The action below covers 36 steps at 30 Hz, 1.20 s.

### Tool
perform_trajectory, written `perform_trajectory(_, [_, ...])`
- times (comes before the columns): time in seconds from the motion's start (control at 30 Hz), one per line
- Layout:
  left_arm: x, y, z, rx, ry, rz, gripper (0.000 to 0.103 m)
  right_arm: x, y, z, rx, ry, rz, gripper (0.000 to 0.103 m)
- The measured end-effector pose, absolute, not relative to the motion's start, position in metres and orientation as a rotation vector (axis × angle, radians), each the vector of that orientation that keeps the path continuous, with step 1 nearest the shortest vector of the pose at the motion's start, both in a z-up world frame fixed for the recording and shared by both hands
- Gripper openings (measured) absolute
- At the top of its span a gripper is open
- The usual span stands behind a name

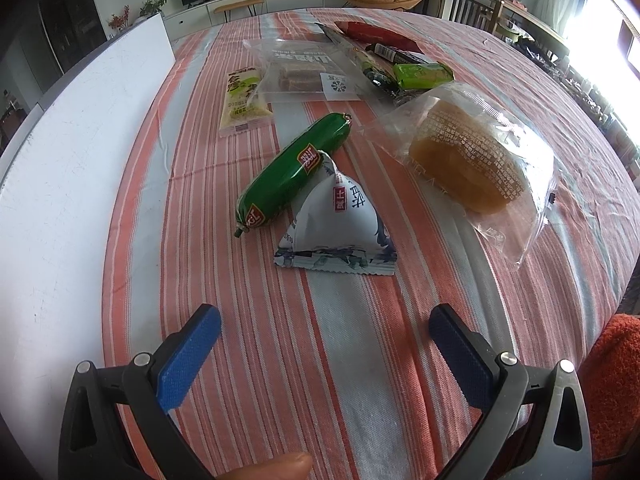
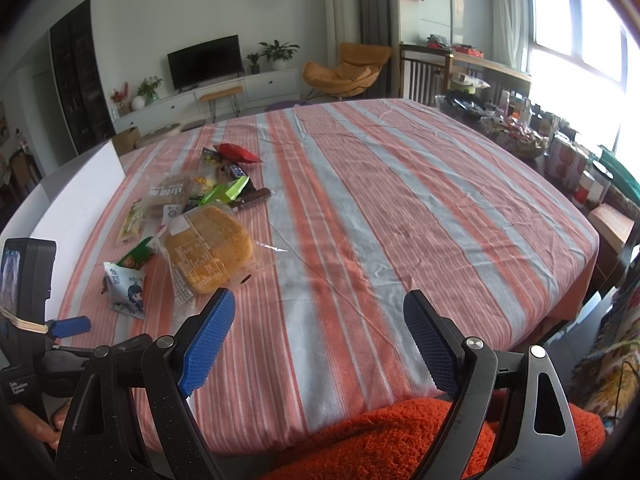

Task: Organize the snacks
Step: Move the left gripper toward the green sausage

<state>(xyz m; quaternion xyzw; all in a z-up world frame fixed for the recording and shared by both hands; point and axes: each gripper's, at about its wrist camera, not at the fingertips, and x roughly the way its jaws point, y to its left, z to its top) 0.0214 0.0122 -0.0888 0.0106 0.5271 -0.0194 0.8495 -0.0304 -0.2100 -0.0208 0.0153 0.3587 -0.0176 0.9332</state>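
Snacks loose on the striped surface (image 1: 360,360)

Both the left hand-held gripper (image 1: 324,322) and right hand-held gripper (image 2: 319,304) gape wide (empty); green sausage (image 1: 294,170) touches the triangular packet (image 1: 340,228), bagged bun (image 1: 472,156) beside.

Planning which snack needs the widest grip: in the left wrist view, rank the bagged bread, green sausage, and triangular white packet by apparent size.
1. Bagged bread, clearly largest.
2. Green sausage and triangular white packet: look alike in size; the packet lies nearer the camera, so unranked.

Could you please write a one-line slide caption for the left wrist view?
Open left gripper faces a triangular snack packet, green sausage and wrapped bread on the striped tablecloth.
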Motion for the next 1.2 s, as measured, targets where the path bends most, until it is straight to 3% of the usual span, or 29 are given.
perform_trajectory(0.57, [0.028, 0.014, -0.087, 0.045, 1.178, -0.083, 0.103, -0.030, -0.211, -0.022, 0.036, 0.735, -0.035, 0.089])
perform_trajectory(0.83, [0.045, 0.067, -0.020, -0.159, 1.079, -0.136, 0.103, -0.027, -0.223, -0.030, 0.121, 0.770, -0.019, 0.089])
perform_trajectory(0.97, [0.062, 0.079, -0.018, -0.216, 1.096, -0.153, 0.103, -0.029, -0.222, -0.029, 0.122, 0.772, -0.022, 0.089])
perform_trajectory(1.2, [0.099, 0.048, -0.041, 0.001, 1.160, -0.186, 0.102, -0.028, -0.226, -0.030, 0.138, 0.784, -0.026, 0.089])
